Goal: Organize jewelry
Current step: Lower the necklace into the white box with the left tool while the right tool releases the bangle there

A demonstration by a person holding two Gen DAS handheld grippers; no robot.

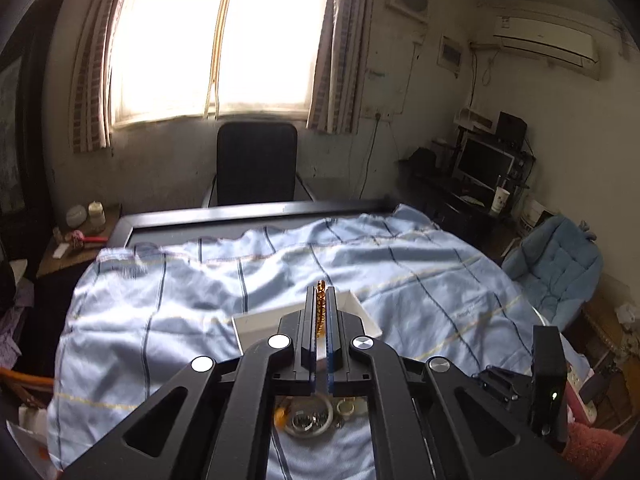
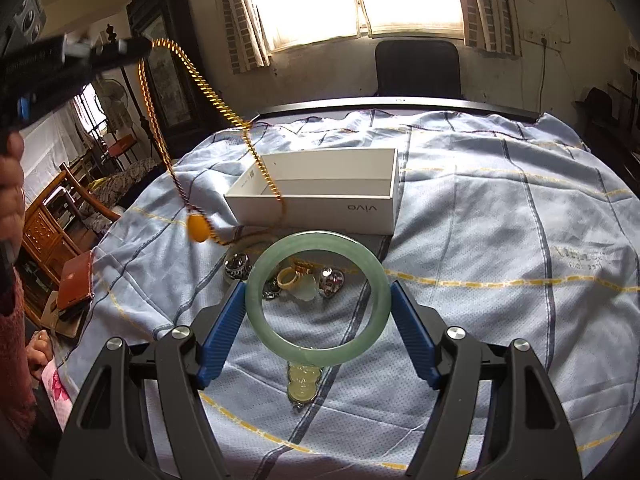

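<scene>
Gold chain [image 2: 192, 92] clamped in the left gripper [image 1: 320, 300], green bangle [image 2: 317, 294] held by the right gripper [image 2: 318, 300].

Left jaws are shut on the chain, which hangs in a loop above the blue cloth [image 2: 500, 248], its amber pendant [image 2: 199, 227] dangling just left of the white box [image 2: 320, 196]. Right jaws stand wide, their blue pads [image 2: 224, 332] pressing the bangle's two sides. Rings [image 2: 330, 280] lie on the cloth between bangle and box, seen through the bangle.
</scene>
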